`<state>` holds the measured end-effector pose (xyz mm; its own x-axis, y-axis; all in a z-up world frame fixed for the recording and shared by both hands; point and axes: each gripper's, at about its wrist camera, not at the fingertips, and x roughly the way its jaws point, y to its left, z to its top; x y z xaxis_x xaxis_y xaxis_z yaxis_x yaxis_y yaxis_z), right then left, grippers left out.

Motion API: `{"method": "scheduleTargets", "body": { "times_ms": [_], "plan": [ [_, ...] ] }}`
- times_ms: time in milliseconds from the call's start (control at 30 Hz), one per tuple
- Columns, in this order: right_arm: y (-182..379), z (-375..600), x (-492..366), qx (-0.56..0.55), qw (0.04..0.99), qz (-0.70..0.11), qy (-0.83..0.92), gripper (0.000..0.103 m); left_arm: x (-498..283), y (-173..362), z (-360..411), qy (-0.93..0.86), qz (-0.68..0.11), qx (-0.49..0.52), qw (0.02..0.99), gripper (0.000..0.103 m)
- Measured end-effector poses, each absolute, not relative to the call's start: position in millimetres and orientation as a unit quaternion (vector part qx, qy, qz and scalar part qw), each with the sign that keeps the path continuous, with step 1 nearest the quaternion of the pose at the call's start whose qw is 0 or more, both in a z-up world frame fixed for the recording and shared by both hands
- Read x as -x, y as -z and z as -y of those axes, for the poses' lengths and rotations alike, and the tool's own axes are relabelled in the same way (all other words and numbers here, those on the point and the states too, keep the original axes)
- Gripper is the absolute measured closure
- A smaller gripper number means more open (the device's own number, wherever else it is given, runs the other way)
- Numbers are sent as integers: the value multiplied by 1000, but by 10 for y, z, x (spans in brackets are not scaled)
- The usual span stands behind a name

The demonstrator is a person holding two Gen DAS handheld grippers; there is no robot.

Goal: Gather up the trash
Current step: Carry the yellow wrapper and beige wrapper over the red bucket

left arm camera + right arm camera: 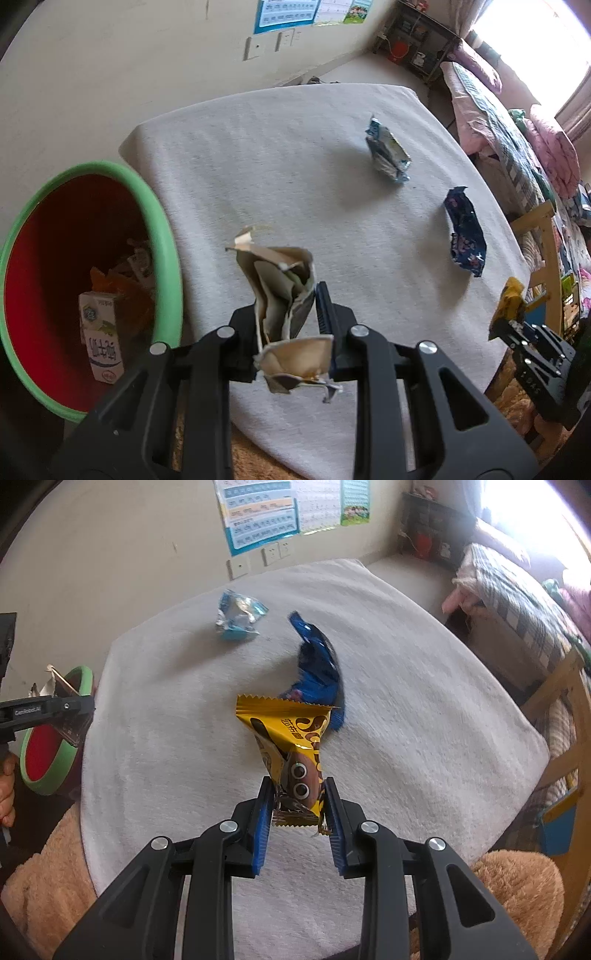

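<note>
two grippers each clamp a piece of trash over a grey cloth. at the bottom centre of the left wrist view, the left gripper has its jaws narrowed onto a crumpled beige carton, which stands up between the pads, its torn flap hanging below them. just left of it, at the frame's left edge, sits a bin with a green rim and red inside, a milk box lying in it. on the cloth, upper right, lie a silver-blue wrapper and, nearer the right edge, a dark blue wrapper, well apart from each other. in the right wrist view, the right gripper pinches the lower end of a yellow snack bag at bottom centre, the bag rising toward mid-frame.
</note>
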<state>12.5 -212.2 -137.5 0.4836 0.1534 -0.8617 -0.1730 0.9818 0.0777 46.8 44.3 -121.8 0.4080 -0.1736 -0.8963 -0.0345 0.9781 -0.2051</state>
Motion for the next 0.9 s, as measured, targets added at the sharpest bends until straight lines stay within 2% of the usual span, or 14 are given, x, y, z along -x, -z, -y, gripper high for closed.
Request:
{"method": "scheduleTargets", "body": {
  "times_ms": [333,900],
  "plan": [
    [1016,1846,-377,-29,870,-480,-110,75,-380,1174,-595,27,-533,102,840,79],
    [710,1279,-415,5,879,-448,-163,75,-260,1111,-1100,-19,-514,125,849,79]
  ]
}}
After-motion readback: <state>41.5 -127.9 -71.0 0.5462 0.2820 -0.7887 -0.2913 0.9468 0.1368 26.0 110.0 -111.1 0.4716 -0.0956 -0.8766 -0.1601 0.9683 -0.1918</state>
